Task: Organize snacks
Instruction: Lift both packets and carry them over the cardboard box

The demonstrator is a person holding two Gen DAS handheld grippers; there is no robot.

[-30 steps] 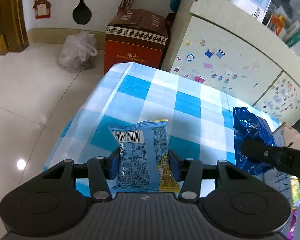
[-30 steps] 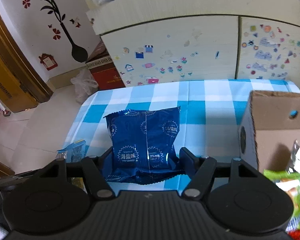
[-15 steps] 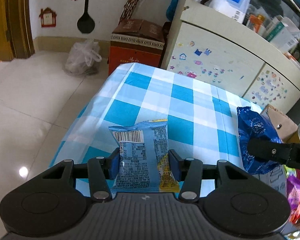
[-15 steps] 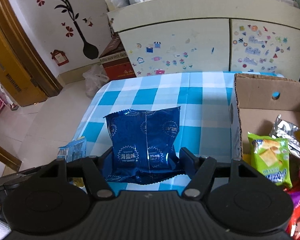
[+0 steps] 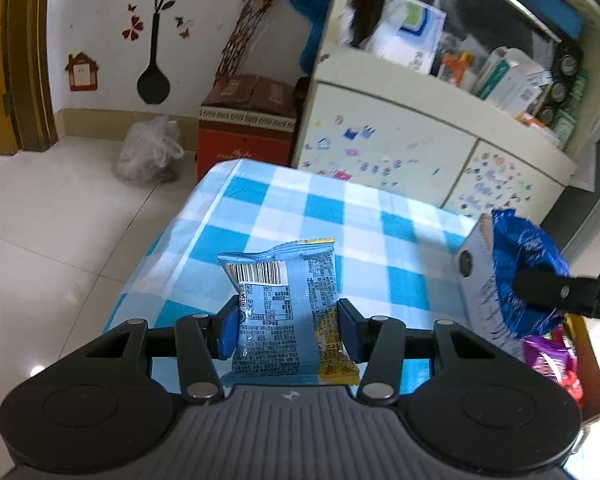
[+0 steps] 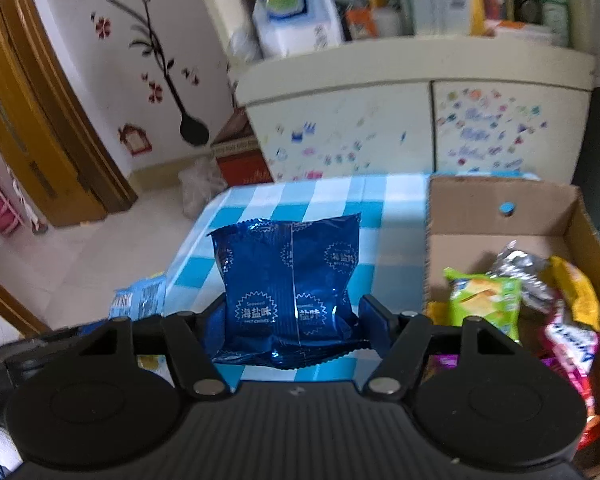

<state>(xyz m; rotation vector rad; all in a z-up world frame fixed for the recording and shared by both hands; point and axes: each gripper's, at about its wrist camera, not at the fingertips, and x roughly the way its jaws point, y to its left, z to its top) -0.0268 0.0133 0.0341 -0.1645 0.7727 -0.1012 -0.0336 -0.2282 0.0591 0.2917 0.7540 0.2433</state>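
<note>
Left gripper (image 5: 287, 330) is clamping a light-blue snack packet (image 5: 286, 312) upright between its pads, above the blue-checked tablecloth (image 5: 340, 216). Right gripper (image 6: 292, 320) is gripping a dark-blue sea-salt snack bag (image 6: 290, 284) likewise; the cardboard box (image 6: 500, 200) of snacks is sitting just to its right.

The right gripper (image 6: 290, 316) clamps a dark blue snack packet (image 6: 288, 284) beside the cardboard box (image 6: 500, 216).

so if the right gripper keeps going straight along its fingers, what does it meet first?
Probably the checked tablecloth, left of the cardboard box. The right gripper, shut on the dark blue packet, points down at bare cloth; depth unclear.
</note>
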